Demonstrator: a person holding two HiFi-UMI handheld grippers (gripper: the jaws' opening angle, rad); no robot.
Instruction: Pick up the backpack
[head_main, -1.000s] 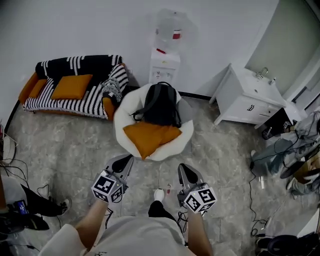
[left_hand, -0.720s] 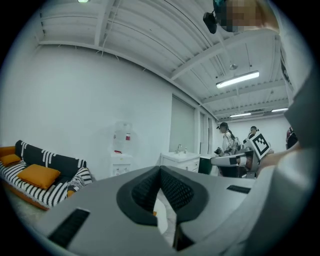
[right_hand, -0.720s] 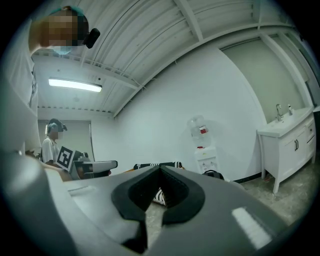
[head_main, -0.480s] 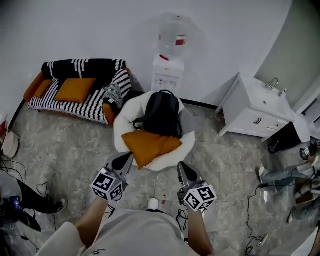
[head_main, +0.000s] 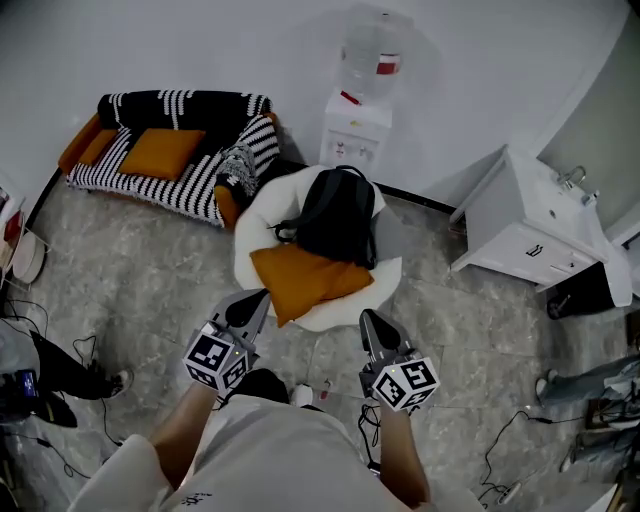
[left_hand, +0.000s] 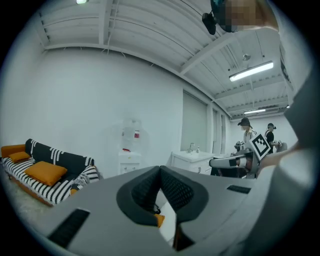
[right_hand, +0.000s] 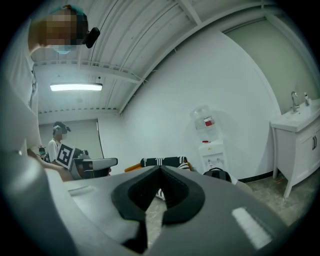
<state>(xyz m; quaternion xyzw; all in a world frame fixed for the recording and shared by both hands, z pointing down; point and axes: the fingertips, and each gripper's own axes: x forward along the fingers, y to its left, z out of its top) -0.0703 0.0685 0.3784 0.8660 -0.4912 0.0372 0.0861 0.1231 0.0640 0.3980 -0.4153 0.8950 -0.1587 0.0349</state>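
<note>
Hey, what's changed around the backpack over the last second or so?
The person has stepped forward: the left tongs and right tongs have come closer to the white round seat, the left tip now near its orange cushion. Nothing was gripped or released; both stay shut and empty. The backpack hasn't moved on the seat.

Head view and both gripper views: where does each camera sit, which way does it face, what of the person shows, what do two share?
Head view: on the head, steeply down at black backpack on white beanbag chair; forearms, left gripper, right gripper show.
Left gripper view: on that gripper, along its shut jaws, toward the white wall.
Right gripper view: same, its own shut jaws.
Shared: both gripper views show the white water dispenser.
</note>
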